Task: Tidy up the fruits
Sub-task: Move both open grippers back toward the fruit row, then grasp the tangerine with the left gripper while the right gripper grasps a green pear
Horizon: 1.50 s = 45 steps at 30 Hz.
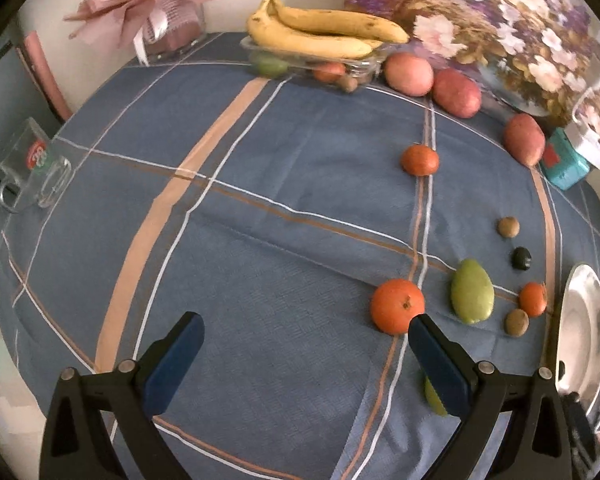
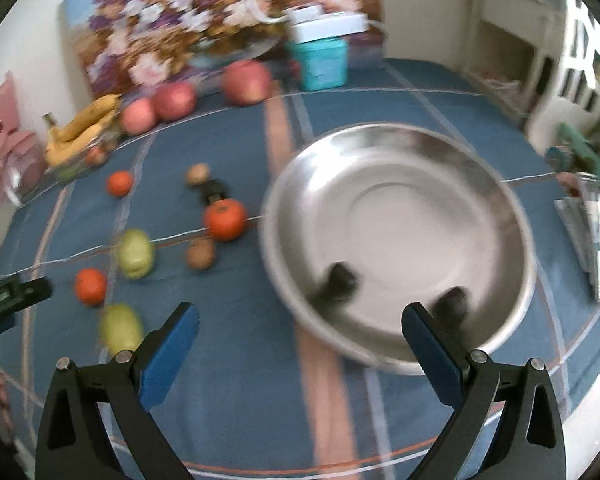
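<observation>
Left wrist view: left tongs (image 1: 306,344) spread, an orange (image 1: 397,306) just ahead of the right finger. Right tongs (image 2: 300,334) spread, steel bowl (image 2: 500,184) ahead, fruit to the left.

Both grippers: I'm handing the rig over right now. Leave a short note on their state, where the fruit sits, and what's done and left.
Left gripper: open, empty, beside the nearest orange.
Right gripper: open, empty, at the steel bowl, which holds no fruit.
Glass tray: bananas plus a few small fruits.
Loose on the tablecloth: three apples, three oranges, two green fruits, small brown ones.
Left: gather the loose fruit.
</observation>
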{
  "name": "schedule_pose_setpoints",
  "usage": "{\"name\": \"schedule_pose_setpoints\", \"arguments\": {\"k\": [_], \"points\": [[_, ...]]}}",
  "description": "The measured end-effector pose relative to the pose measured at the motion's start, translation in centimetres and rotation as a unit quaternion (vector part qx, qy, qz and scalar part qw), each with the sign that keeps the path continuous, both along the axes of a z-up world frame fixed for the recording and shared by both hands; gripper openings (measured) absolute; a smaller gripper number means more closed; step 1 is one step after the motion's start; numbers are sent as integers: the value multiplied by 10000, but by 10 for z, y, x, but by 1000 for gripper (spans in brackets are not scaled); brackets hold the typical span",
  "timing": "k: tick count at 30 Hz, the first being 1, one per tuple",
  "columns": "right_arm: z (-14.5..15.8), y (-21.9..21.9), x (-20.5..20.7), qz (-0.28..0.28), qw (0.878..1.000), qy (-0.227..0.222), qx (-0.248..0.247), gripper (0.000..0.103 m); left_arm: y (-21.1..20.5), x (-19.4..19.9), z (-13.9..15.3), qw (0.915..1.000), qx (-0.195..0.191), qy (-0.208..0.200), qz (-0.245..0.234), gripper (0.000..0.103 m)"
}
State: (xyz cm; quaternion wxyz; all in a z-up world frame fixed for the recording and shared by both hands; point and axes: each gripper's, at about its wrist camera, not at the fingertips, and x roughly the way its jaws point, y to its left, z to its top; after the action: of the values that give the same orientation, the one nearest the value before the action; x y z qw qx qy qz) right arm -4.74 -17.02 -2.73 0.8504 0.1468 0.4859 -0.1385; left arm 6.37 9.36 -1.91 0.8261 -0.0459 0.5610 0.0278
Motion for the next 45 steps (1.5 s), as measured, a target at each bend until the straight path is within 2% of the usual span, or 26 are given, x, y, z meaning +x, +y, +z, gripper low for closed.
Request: {"name": "schedule_pose_setpoints", "arguments": {"k": [6, 9, 15, 20, 26, 30, 34, 45], "points": [[-12, 35, 21, 284, 9981, 520, 160, 101, 7, 6, 1, 9999, 64, -41, 150, 103], [-12, 46, 31, 315, 9973, 643, 190, 101, 6, 9, -1, 9998, 59, -20, 175, 103], [-11, 58, 56, 237, 9960, 589, 626, 101, 5, 19, -2, 9998, 170, -38, 103, 103], [-12, 65, 72, 327, 9957, 588, 629, 101, 5, 27, -2, 10000, -51, -63, -8, 103], [-21, 70, 80, 434, 9938, 674, 768, 101, -11, 35, -1, 9985, -261, -196, -446, 103], [-24, 73, 84, 568, 9929, 713, 764, 101, -28, 39, -8, 9953, -372, -28, -892, 103], [-26, 76, 85, 724, 9917, 777, 722, 101, -40, 38, -19, 9927, -228, 171, -1171, 103], [-52, 91, 85, 1023, 9851, 1243, 605, 101, -41, 38, -49, 9924, -334, 585, -1027, 103]]}}
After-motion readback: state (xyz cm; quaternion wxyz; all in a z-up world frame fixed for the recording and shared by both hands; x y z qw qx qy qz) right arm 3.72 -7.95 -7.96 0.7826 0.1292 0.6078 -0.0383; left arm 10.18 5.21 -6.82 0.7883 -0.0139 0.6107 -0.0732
